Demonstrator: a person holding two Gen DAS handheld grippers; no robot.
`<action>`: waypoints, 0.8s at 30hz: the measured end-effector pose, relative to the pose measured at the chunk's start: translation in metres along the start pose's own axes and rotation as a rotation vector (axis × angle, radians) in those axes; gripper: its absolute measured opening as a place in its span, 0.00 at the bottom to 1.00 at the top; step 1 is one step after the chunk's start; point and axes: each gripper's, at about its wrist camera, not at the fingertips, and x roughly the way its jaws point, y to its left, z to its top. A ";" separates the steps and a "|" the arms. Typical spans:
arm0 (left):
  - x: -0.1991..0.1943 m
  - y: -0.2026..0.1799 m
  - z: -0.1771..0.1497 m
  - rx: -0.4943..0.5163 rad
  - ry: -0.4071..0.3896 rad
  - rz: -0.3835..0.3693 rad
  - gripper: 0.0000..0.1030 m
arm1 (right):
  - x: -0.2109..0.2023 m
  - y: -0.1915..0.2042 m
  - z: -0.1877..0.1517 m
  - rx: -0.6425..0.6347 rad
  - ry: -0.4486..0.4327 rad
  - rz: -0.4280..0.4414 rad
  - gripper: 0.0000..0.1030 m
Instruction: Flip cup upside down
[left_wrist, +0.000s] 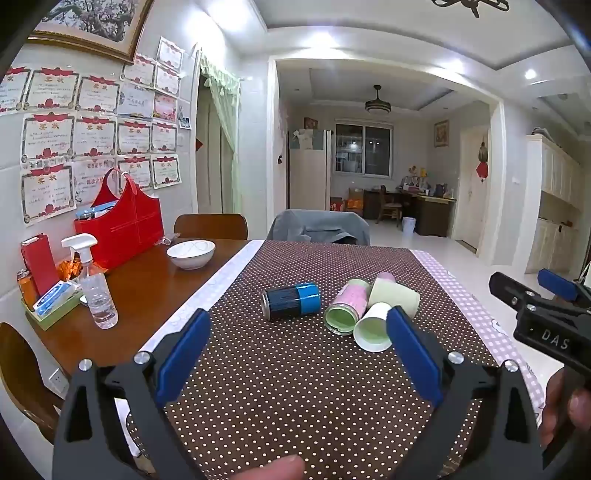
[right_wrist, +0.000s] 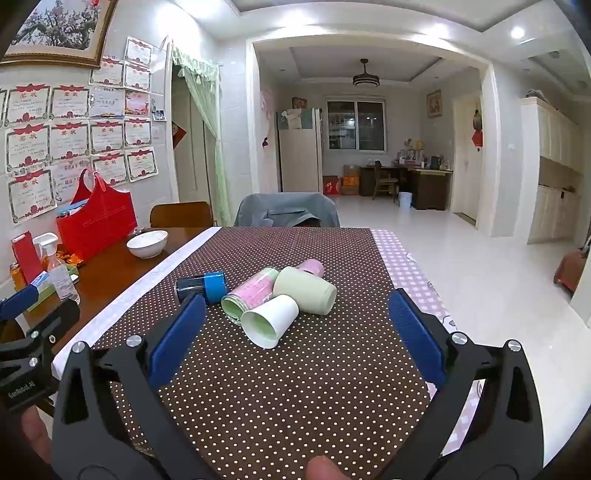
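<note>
Left hand-held gripper (left_wrist: 299, 334) is seen in the left wrist view with its blue fingers (left_wrist: 183, 354) spread wide and nothing between them, held above the near part of the dotted brown cloth (left_wrist: 295, 387) on the bench (left_wrist: 155, 273). Ahead of it, four cups are seen lying on their sides in a cluster: a blue cup (left_wrist: 291, 301) to the left, a pink cup (left_wrist: 347, 308) with a green inside beside it, a white cup (left_wrist: 373, 326) nearest the right finger, and a pale green cup (left_wrist: 393, 295) behind. On the bare wood to the left, a white bowl (left_wrist: 191, 253), a spray bottle (left_wrist: 94, 282) and a red bag (left_wrist: 120, 225) are seen. The right hand-held gripper (left_wrist: 532, 291) is seen at the right edge; its state cannot be told from here.

In the right wrist view, the right hand-held gripper (right_wrist: 295, 330) is shown released, fingers (right_wrist: 415, 334) wide apart and nothing grasped. The white cup (right_wrist: 271, 319) lies just ahead between them, mouth turned toward the camera, touching the pink cup (right_wrist: 255, 290) and the pale green cup (right_wrist: 304, 290). The blue cup (right_wrist: 203, 286) lies just to the left. Part of the left hand-held gripper (right_wrist: 22, 321) is seen at the left edge.
</note>
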 end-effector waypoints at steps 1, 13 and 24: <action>0.000 0.000 0.000 0.000 0.000 0.000 0.91 | 0.000 0.000 0.000 0.001 0.003 0.003 0.94; 0.006 -0.008 -0.005 -0.002 0.008 0.000 0.91 | 0.000 -0.001 0.001 0.004 0.000 -0.001 0.94; 0.009 -0.004 -0.008 -0.001 0.017 -0.004 0.91 | 0.001 -0.005 0.000 0.013 0.002 0.003 0.94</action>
